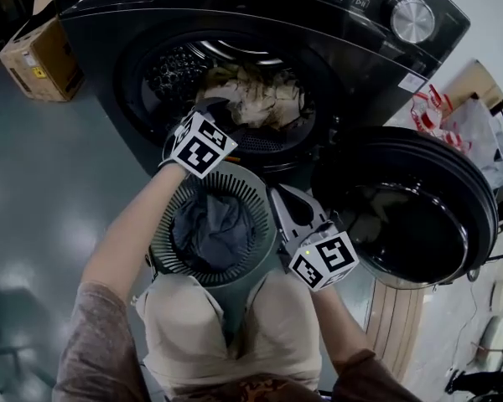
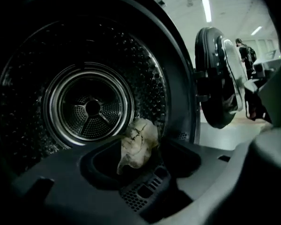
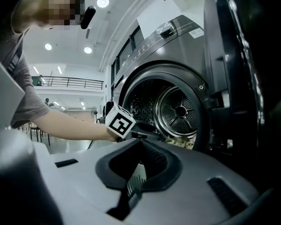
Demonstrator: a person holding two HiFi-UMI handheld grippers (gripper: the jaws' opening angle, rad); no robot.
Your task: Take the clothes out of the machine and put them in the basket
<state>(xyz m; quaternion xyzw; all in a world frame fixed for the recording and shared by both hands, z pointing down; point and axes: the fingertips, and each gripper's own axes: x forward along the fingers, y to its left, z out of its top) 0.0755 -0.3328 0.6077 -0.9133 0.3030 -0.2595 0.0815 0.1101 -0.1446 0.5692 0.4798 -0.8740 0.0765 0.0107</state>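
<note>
Cream cloth (image 2: 138, 146) sits pinched in the left gripper (image 1: 210, 111) jaws at the drum (image 1: 172, 69) mouth, with the clothes pile (image 1: 264, 97) beside it. Probably light and limp, so it will drape and may snag on the lip; a bunched fold is the best hold. Left forearm reaches forward over the basket (image 1: 163, 224). Right gripper (image 3: 135, 182) jaws look closed narrow on the basket's rim.

Clothes (image 1: 256, 99) in the machine (image 1: 117, 40), basket (image 1: 169, 224) before it, door (image 1: 411, 216) rightward.
</note>
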